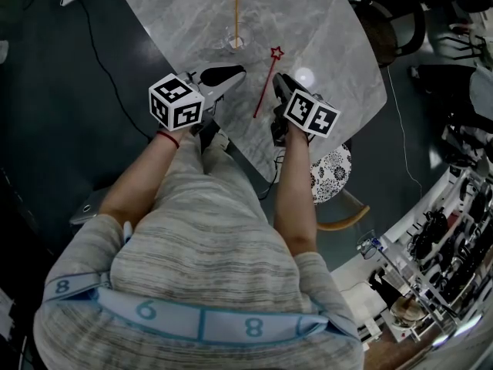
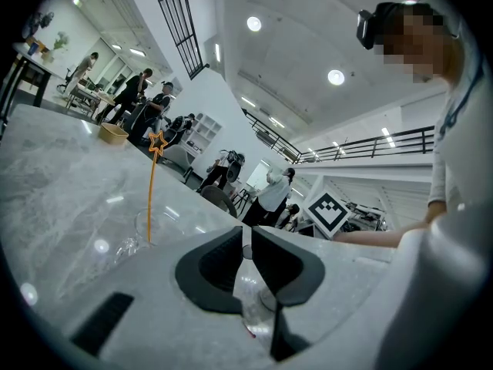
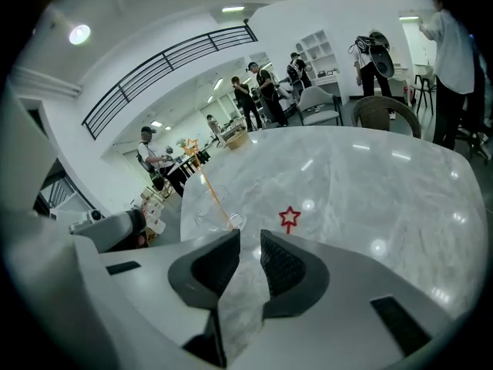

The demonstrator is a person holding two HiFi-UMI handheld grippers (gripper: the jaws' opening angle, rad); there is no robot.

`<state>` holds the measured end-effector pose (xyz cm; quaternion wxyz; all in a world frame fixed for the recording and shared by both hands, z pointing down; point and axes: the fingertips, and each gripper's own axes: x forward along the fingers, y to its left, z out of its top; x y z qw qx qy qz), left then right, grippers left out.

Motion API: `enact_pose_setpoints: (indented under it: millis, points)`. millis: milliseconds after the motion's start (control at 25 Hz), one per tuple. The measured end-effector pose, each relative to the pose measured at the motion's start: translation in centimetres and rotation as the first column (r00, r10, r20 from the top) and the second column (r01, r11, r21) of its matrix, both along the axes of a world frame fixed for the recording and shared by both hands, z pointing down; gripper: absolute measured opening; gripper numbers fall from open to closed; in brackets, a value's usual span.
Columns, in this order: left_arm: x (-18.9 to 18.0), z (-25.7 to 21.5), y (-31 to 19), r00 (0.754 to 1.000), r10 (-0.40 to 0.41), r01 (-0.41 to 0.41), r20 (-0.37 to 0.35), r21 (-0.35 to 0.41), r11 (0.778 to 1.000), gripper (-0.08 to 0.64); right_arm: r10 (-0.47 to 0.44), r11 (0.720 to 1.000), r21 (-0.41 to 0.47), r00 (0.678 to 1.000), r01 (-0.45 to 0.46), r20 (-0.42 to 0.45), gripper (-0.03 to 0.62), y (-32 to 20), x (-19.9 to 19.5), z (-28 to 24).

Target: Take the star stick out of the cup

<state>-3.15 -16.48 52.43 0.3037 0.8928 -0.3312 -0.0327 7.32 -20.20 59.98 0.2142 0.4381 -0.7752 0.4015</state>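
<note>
A clear glass cup [image 1: 235, 40] stands on the marble table [image 1: 323, 37], and an orange star stick [image 1: 236, 14] is upright in it. A red star stick [image 1: 266, 83] lies flat on the table between my grippers. My left gripper [image 1: 240, 72] rests near the table's edge, short of the cup, its jaws almost together on nothing. My right gripper [image 1: 278, 79] lies just right of the red stick with a narrow gap and nothing in it. The left gripper [image 2: 247, 231] view has the orange stick [image 2: 151, 191] ahead to the left. The right gripper [image 3: 249, 233] view shows the cup [image 3: 217, 216] and the red star [image 3: 290, 217] just beyond the jaws.
The table edge runs under both grippers. A patterned stool [image 1: 333, 172] stands below the right forearm. A dark chair [image 1: 393, 21] is at the table's far right. A cable [image 1: 108, 60] trails over the floor on the left. Several people stand in the background [image 2: 146, 99].
</note>
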Motion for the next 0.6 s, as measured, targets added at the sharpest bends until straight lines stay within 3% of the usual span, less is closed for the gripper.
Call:
enact_pose_setpoints:
  millis: [600]
  points:
    - [-1.0, -1.1, -1.9, 0.999, -0.02, 0.02, 0.026, 0.02, 1.0, 0.046, 0.011, 0.996, 0.086, 0.999, -0.014, 0.033, 0.054, -0.3, -0.4, -2.7]
